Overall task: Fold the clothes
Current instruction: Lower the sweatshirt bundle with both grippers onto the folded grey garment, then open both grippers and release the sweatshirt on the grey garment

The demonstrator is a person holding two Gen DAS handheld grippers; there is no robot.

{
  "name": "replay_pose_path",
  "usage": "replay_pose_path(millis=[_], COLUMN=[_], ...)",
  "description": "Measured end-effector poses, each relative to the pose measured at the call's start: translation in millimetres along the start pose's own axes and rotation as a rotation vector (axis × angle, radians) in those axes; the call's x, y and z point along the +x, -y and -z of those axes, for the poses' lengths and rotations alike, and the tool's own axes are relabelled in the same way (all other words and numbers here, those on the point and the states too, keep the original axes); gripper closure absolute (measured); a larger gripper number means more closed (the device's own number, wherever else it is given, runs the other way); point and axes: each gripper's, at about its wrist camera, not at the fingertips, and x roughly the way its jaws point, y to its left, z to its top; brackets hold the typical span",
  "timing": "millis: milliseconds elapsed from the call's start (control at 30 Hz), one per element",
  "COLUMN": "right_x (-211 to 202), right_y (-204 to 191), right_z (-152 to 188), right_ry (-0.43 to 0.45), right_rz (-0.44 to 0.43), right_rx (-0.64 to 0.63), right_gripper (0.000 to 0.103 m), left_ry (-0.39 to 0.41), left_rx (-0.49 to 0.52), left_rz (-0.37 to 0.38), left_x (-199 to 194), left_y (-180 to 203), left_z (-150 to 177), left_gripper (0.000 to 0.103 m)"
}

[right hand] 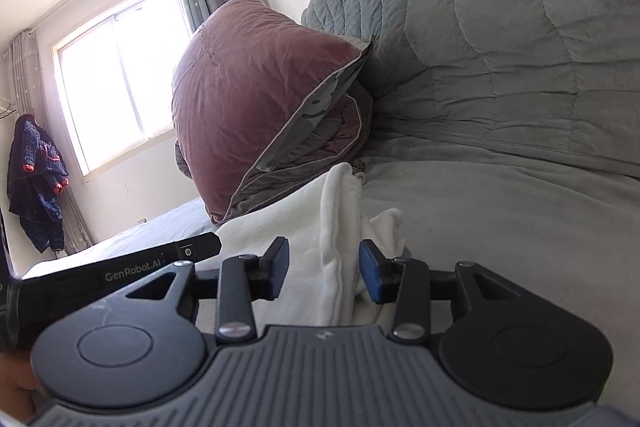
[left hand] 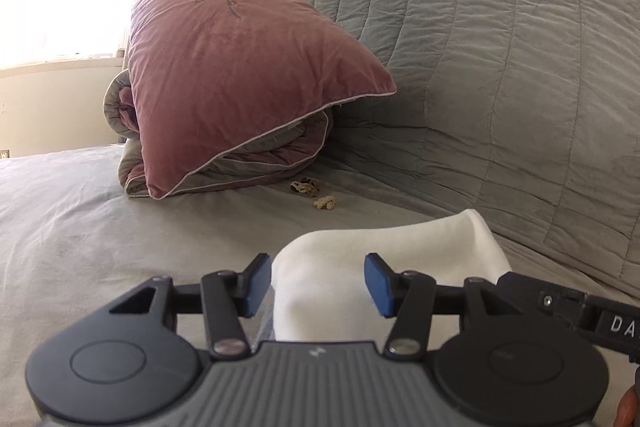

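A white garment (left hand: 384, 247) lies bunched on the grey bed sheet (left hand: 80, 227). My left gripper (left hand: 318, 285) is open, its blue pads (left hand: 256, 283) on either side of a raised fold of the garment, not pressing it. In the right wrist view the white garment (right hand: 340, 227) lies in long folds. My right gripper (right hand: 324, 269) is open around a thick folded edge of it. The other gripper's black body (right hand: 120, 271) shows at the left of that view.
A folded pink and grey quilt (left hand: 240, 79) sits on the bed ahead, also seen in the right wrist view (right hand: 260, 99). A grey quilted headboard cover (left hand: 500, 67) rises at the right. Small tan scraps (left hand: 316, 193) lie by the quilt. A window (right hand: 116, 75) and hanging dark clothes (right hand: 36, 179) are at the left.
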Motion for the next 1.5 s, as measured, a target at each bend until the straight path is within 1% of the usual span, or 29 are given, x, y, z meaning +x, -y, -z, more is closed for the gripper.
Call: replay_pose_path(millis=[100, 167, 233, 300, 367, 400, 433, 467, 500, 533, 567, 600, 633, 667, 700, 733, 800, 833, 867, 900, 933, 967, 1000, 1167, 1200, 1300, 1500], right_x=[-7, -6, 3, 11, 8, 6, 2, -2, -5, -9, -13, -17, -22, -27, -32, -35, -38, -40, -41, -43, -45, -46, -48, -56, -53, -47, -41], right_y=[-3, -2, 5, 14, 18, 21, 20, 19, 19, 18, 18, 17, 14, 10, 7, 1, -6, -9, -13, -16, -19, -23, -26, -44, -45, -52, -61], right_z=[-3, -3, 1, 5, -1, -5, -11, -16, -22, -27, -32, -36, -41, -46, -50, -54, -52, -51, -50, -49, -48, -47, -46, -41, -39, -34, -28], right_ry=[0.037, 0.032, -0.026, -0.083, -0.097, -0.104, -0.110, -0.117, -0.123, -0.129, -0.133, -0.139, -0.146, -0.153, -0.162, -0.187, -0.225, -0.244, -0.263, -0.282, -0.301, -0.319, -0.338, -0.432, -0.445, -0.470, -0.486], right_rz=[0.025, 0.040, 0.085, 0.098, 0.076, 0.066, 0.073, 0.079, 0.086, 0.092, 0.095, 0.100, 0.114, 0.130, 0.154, 0.182, 0.191, 0.196, 0.200, 0.205, 0.210, 0.214, 0.219, 0.240, 0.224, 0.223, 0.232], right_rx=[-0.047, -0.064, -0.063, -0.043, 0.004, 0.026, 0.031, 0.035, 0.039, 0.043, 0.044, 0.040, 0.022, 0.002, -0.031, -0.075, -0.120, -0.143, -0.166, -0.188, -0.211, -0.234, -0.257, -0.369, -0.368, -0.391, -0.430], right_gripper=[0.060, 0.060, 0.060, 0.060, 0.060, 0.057, 0.051, 0.047, 0.038, 0.031, 0.026, 0.018, 0.010, 0.004, 0.000, 0.000, 0.000, 0.000, 0.000, 0.000, 0.000, 0.000, 0.000, 0.000, 0.000, 0.000, 0.000], left_ry=[0.009, -0.020, -0.054, -0.068, -0.106, -0.132, -0.160, -0.193, -0.229, -0.265, -0.293, -0.319, -0.342, -0.364, -0.374, -0.377, -0.371, -0.386, -0.417, -0.485, -0.529, -0.547, -0.562, -0.624, -0.635, -0.660, -0.639], left_rx=[-0.008, -0.007, -0.005, 0.001, -0.010, -0.004, 0.009, 0.008, 0.000, -0.024, -0.059, -0.094, -0.116, -0.131, -0.122, -0.100, -0.068, -0.069, -0.071, -0.046, -0.026, -0.017, 0.000, 0.115, 0.136, 0.156, 0.120], left_rz=[0.029, 0.025, 0.017, -0.010, -0.067, -0.108, -0.154, -0.184, -0.205, -0.206, -0.190, -0.171, -0.168, -0.173, -0.193, -0.220, -0.273, -0.298, -0.325, -0.337, -0.330, -0.318, -0.323, -0.399, -0.405, -0.384, -0.327], left_x=[-16, -18, -18, -19, -24, -28, -32, -36, -39, -43, -47, -50, -53, -55, -57, -60, -66, -66, -63, -57, -55, -56, -57, -59, -58, -56, -59], left_y=[-1, 1, 2, 4, 11, 17, 24, 29, 33, 36, 36, 36, 36, 37, 39, 42, 45, 43, 41, 40, 37, 34, 32, 28, 28, 28, 32], left_z=[6, 16, 27, 31, 21, 14, 7, 1, -5, -9, -11, -12, -12, -11, -8, -4, 5, 9, 14, 16, 17, 18, 20, 31, 33, 37, 33], left_gripper=[0.054, 0.054, 0.054, 0.052, 0.051, 0.046, 0.037, 0.031, 0.023, 0.018, 0.016, 0.011, 0.003, 0.001, 0.001, 0.001, 0.001, 0.001, 0.001, 0.001, 0.001, 0.001, 0.001, 0.001, 0.001, 0.001, 0.001])
